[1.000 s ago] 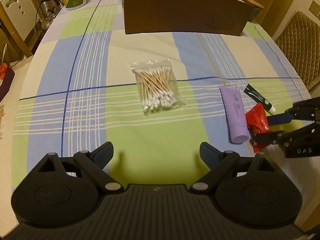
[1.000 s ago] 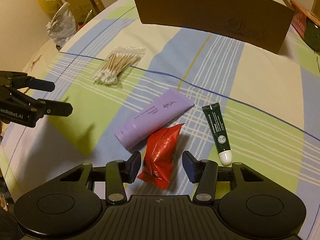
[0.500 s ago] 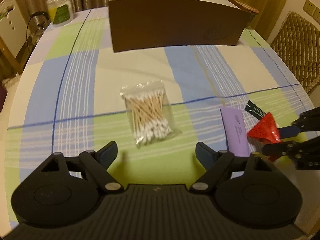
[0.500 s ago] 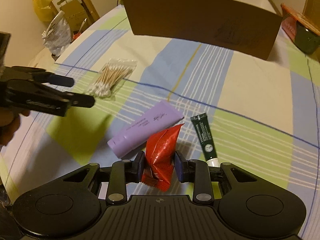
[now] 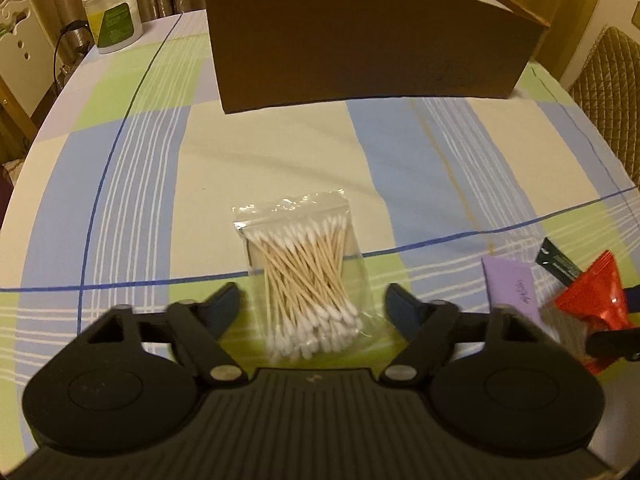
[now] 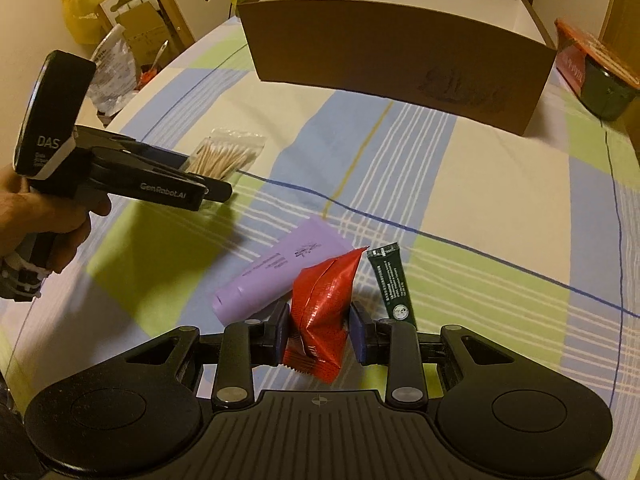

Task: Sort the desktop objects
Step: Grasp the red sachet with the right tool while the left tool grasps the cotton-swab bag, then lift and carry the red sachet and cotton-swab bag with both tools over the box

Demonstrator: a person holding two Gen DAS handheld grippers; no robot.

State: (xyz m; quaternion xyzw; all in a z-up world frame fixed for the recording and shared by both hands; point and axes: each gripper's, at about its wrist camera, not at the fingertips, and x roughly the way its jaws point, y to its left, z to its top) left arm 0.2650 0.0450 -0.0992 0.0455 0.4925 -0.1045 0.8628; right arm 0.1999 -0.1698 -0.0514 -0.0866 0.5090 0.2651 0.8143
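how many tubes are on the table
2: a purple tube lying left of the red packet that the right gripper holds, and a dark green tube lying just right of it. None seems hidden.

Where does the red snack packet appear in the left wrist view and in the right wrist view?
Left wrist view: red snack packet at the far right edge, beside the purple tube.
Right wrist view: packet low in the centre, clamped between the right gripper fingers.
Shared landmark: cardboard box.

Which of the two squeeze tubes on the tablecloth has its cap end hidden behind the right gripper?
The slim dark green tube: its lower end runs behind the right gripper. The fatter lilac tube shows its flat cap end clearly.
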